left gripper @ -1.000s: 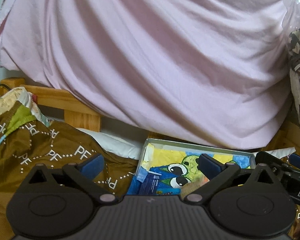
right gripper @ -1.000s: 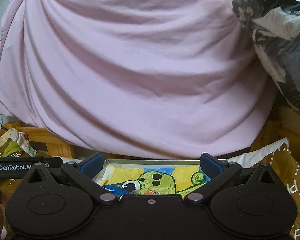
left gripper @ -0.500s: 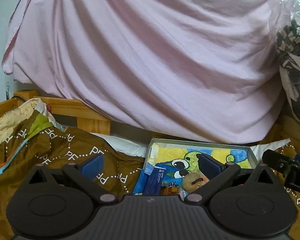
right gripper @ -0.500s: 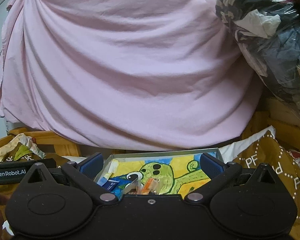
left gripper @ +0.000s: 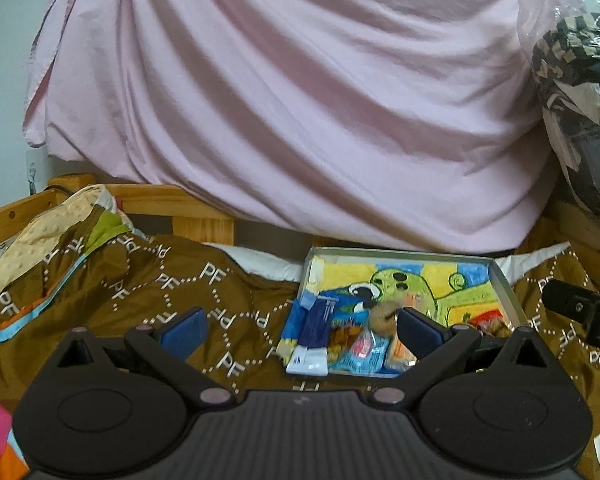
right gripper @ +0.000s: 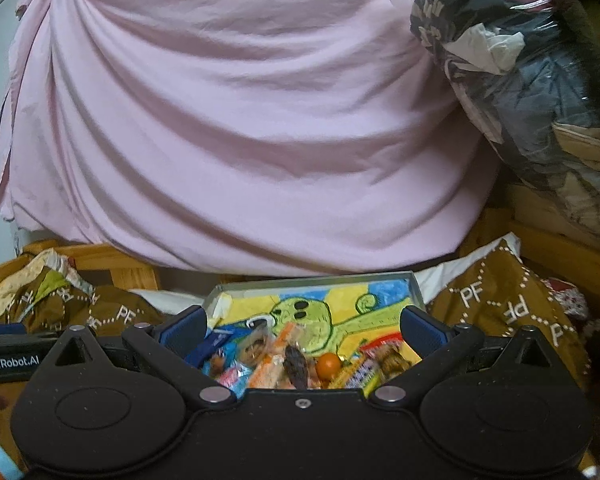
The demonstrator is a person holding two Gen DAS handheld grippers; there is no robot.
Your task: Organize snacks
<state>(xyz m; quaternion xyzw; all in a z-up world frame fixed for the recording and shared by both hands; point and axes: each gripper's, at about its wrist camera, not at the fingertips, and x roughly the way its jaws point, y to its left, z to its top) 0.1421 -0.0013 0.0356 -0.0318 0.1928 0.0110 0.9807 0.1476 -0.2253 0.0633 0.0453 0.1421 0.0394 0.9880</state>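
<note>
A shallow metal tray [left gripper: 504,280] [right gripper: 312,282] with a green cartoon figure painted inside lies on a brown patterned quilt. Several wrapped snacks [left gripper: 340,336] [right gripper: 296,360] are heaped at its near end: a dark blue and white packet [left gripper: 314,336], a round brown cookie [left gripper: 382,316], an orange ball-shaped sweet [right gripper: 327,364]. My left gripper [left gripper: 300,330] hovers open in front of the tray's near left corner, holding nothing. My right gripper [right gripper: 302,330] is open too, just short of the snack heap, its fingers empty.
A big pink sheet [left gripper: 300,100] hangs behind the tray. A clear bag of clothes [right gripper: 532,80] bulges at the right. The brown quilt [left gripper: 140,288] covers the bed, with a wooden bed rail [left gripper: 160,204] behind. The other gripper's black body [left gripper: 580,312] shows at right.
Both cameras have pulled back and tilted down over the second. More of the tray and the snack heap has come into view. Both grippers stay open.
</note>
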